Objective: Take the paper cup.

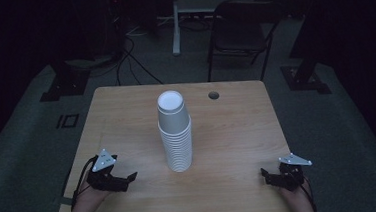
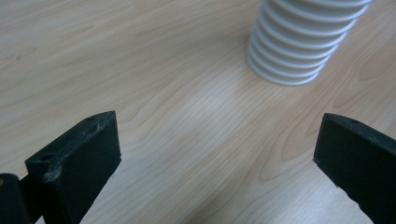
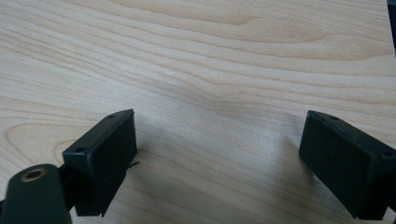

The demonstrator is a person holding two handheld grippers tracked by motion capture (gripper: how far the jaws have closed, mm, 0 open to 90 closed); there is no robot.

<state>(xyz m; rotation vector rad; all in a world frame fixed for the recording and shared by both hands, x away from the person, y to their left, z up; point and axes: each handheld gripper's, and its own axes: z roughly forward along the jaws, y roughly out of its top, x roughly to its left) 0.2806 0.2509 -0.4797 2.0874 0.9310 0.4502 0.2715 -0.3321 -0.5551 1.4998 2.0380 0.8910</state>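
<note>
A tall stack of white paper cups (image 1: 175,132) stands upside down in the middle of the wooden table (image 1: 237,127). Its lower rims (image 2: 299,42) appear at the top right of the left gripper view. My left gripper (image 1: 130,178) rests near the table's front left, jaws pointing right toward the stack, open with bare wood between them (image 2: 217,140). Near the front right edge sits my right gripper (image 1: 264,174), also open and holding nothing (image 3: 219,140), its jaws pointing left.
A round cable hole (image 1: 214,95) sits in the table's back right. Beyond the table stand a dark chair (image 1: 241,32), a white desk leg (image 1: 174,21) and floor cables (image 1: 132,54). The table's right edge (image 3: 390,18) shows in the right gripper view.
</note>
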